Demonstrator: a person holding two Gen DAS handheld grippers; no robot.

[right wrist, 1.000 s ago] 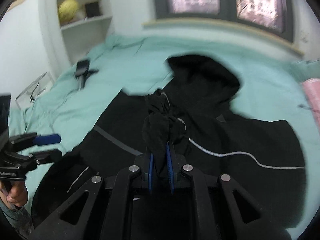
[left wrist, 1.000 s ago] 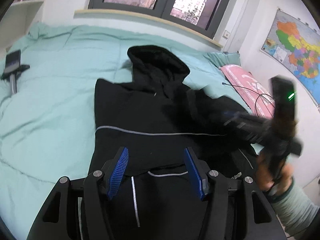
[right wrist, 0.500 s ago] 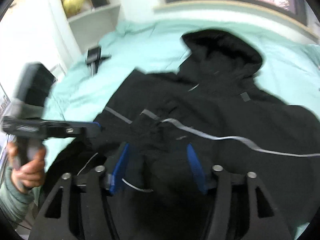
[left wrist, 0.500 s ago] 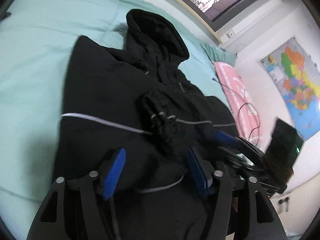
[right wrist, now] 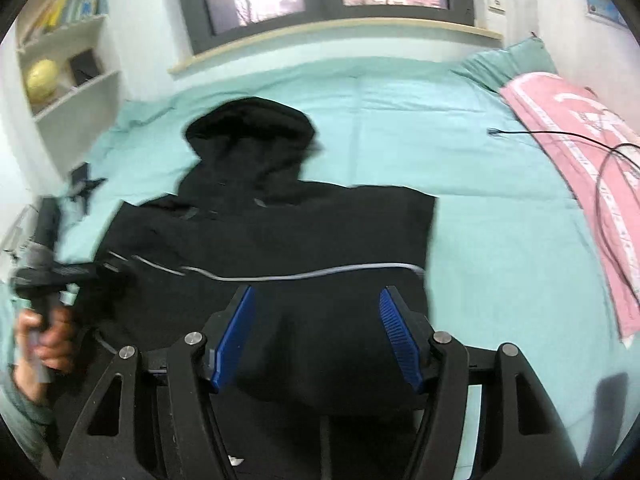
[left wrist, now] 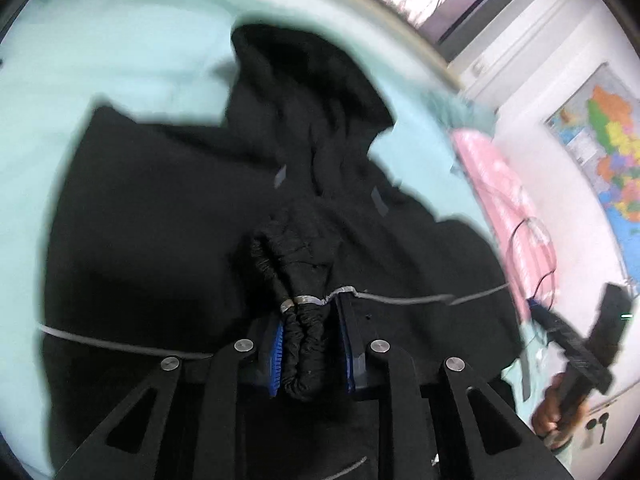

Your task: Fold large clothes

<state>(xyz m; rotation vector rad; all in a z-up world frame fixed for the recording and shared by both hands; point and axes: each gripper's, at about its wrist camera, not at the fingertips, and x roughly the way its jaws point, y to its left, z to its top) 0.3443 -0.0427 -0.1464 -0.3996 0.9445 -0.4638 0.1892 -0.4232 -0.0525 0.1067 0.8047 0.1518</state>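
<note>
A black hooded jacket (right wrist: 304, 232) with a thin grey stripe lies spread on a mint-green bed (right wrist: 480, 184), hood toward the window. In the left wrist view my left gripper (left wrist: 312, 344) is shut on the jacket's bunched elastic sleeve cuff (left wrist: 298, 320), held over the jacket's (left wrist: 152, 220) middle. My right gripper (right wrist: 316, 336) is open and empty above the jacket's lower right part. The right gripper also shows at the left wrist view's right edge (left wrist: 568, 344); the left gripper shows at the right wrist view's left edge (right wrist: 76, 270).
A pink pillow (right wrist: 580, 152) with a black cable (right wrist: 560, 133) lies along the bed's right side. A small black device (right wrist: 82, 184) lies on the bed at left. A shelf (right wrist: 64, 72) stands at left, a window behind, a wall map (left wrist: 600, 148) at right.
My right gripper let go of the sleeve cuff, opened and moved right. My left gripper moved in over the jacket and closed on the cuff.
</note>
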